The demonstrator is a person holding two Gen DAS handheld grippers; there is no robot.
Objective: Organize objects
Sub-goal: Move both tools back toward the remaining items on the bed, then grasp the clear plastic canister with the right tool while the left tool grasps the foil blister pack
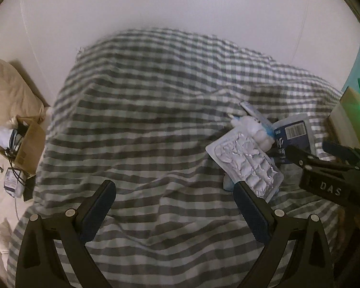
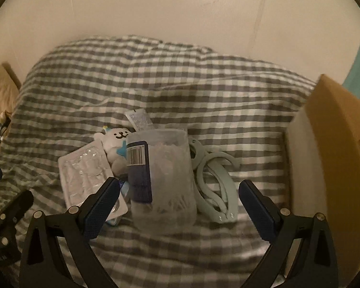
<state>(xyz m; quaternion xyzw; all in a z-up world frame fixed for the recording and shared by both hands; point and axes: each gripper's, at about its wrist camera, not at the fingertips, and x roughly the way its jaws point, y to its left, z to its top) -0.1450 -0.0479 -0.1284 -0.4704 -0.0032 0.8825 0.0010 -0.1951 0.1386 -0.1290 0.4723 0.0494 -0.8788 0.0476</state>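
Observation:
A small pile lies on the checked duvet (image 2: 156, 76). It holds a clear plastic container (image 2: 165, 180) with a dark blue barcode label, a silver blister pack (image 2: 84, 170), a small white plush toy (image 2: 116, 141) and pale green straps (image 2: 218, 180). My right gripper (image 2: 180, 199) is open, its fingers on either side of the container and just short of it. My left gripper (image 1: 175, 204) is open and empty over bare duvet, left of the pile. The blister pack (image 1: 244, 163) lies by its right finger, with the container (image 1: 292, 132) and plush (image 1: 254, 127) beyond. The right gripper (image 1: 321, 153) shows at the right.
A tan cardboard box (image 2: 328, 148) stands open at the right of the pile. A second cardboard box (image 1: 28, 144) with cables and clutter sits off the bed at the left, near a beige pillow (image 1: 9, 88). A white wall backs the bed.

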